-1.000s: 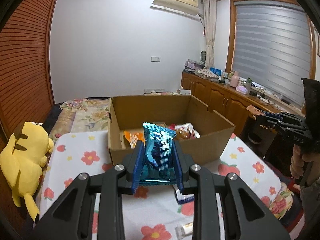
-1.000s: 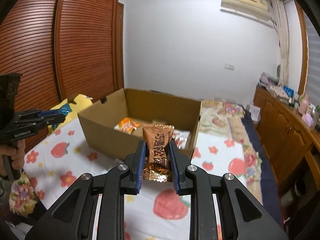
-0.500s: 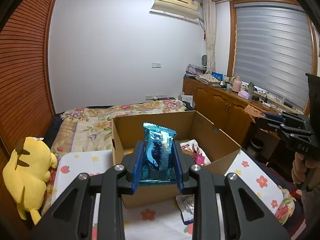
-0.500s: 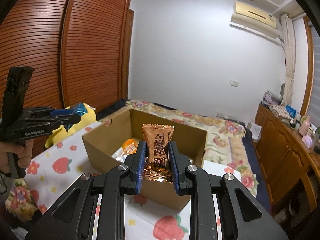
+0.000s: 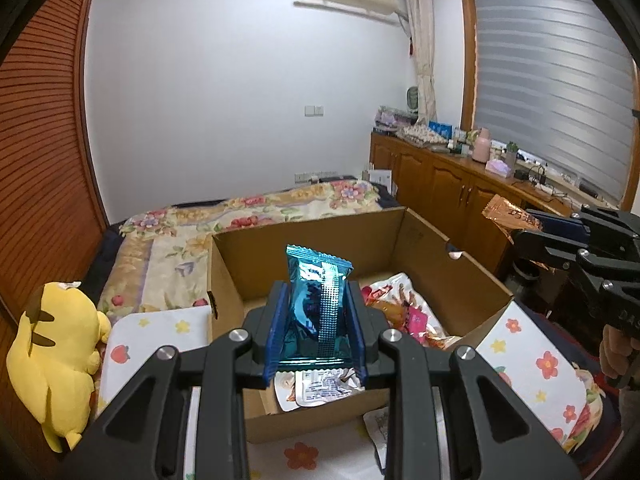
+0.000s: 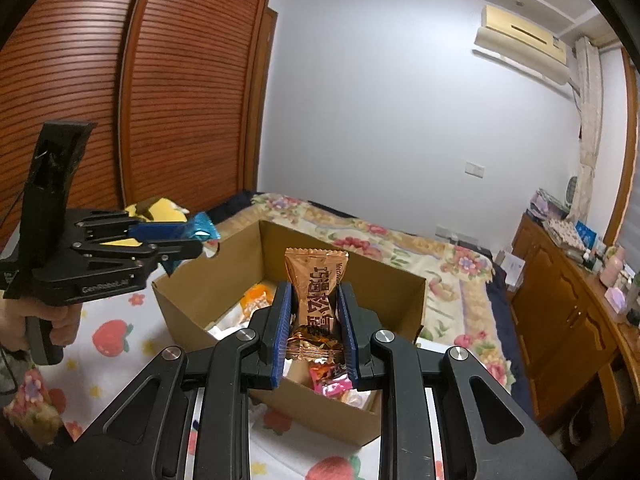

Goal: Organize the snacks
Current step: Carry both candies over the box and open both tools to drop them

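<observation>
My left claw (image 5: 316, 322) pinches the blue packet (image 5: 316, 312) and my right claw (image 6: 313, 330) the brown one (image 6: 316, 300), both over the box (image 5: 472, 280); letting go off-centre could bounce them off its rim.

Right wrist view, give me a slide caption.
Right gripper holds a bronze snack packet above the open cardboard box.

Your right tool (image 6: 314, 334) is clamped on an upright copper snack packet (image 6: 316, 300), held over the near edge of the open cardboard box (image 6: 192, 304). Orange and pink snacks lie inside. Your left tool (image 6: 176, 240), at left, grips a blue packet (image 6: 200, 230) beside the box's far-left corner.
</observation>
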Available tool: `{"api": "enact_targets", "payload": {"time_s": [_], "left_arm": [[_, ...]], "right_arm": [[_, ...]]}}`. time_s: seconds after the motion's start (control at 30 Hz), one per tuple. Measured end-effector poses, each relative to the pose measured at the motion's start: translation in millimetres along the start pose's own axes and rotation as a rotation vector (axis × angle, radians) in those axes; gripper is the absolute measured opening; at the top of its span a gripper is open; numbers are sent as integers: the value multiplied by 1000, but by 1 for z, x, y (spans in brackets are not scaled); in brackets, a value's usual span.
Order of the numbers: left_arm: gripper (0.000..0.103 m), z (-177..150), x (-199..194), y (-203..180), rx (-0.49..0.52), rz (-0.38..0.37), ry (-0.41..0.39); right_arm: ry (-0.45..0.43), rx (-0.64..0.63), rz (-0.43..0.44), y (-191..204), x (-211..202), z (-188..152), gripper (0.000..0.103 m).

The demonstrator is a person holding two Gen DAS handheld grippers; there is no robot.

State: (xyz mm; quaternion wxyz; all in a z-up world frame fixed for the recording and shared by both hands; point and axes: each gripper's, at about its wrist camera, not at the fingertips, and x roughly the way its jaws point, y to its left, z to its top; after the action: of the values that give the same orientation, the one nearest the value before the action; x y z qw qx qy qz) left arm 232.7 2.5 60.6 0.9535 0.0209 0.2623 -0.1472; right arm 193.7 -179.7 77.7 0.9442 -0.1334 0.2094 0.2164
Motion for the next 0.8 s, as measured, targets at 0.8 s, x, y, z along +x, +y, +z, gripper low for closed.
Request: {"api": "enact_targets", "payload": {"time_s": [0.8], "left_arm": [[33, -29, 68, 12, -44, 10, 217]], "right_arm": [[268, 151, 3, -30, 115, -37, 21]]}}
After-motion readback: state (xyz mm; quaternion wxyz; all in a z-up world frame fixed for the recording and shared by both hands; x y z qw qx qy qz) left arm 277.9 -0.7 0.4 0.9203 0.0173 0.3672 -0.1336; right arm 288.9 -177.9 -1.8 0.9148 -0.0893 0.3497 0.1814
